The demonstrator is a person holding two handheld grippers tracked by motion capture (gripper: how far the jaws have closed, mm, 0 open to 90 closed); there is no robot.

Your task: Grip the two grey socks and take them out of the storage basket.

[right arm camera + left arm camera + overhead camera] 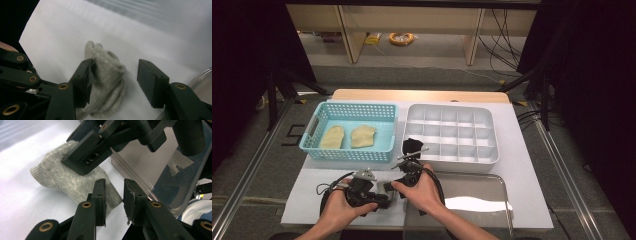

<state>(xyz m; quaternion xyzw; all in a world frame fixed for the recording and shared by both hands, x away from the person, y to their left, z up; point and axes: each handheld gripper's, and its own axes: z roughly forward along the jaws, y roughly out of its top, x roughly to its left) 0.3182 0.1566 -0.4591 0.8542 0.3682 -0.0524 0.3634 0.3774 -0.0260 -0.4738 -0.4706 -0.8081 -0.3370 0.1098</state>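
Your right hand-held gripper [113,82] is standing released, jaws wide over the grey sock [107,85]. Your left hand-held gripper [113,200] is hovering unclenched beside the sock on the bench [62,37].

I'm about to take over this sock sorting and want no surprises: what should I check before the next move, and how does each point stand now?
1. Right gripper open: ok, its jaws stand wide apart.
2. Grey sock between the right jaws: ok, lying against one pad, not pinched.
3. Left gripper holding the sock: cannot tell; one jaw lies on the sock's edge, but the gap looks bare.
4. Sock flat on the white table sheet: not ok, it is bunched and folded.
5. Room in the blue basket: ok, two yellow socks fill only the left part.
6. Grippers apart: not ok, they crowd over the sock.
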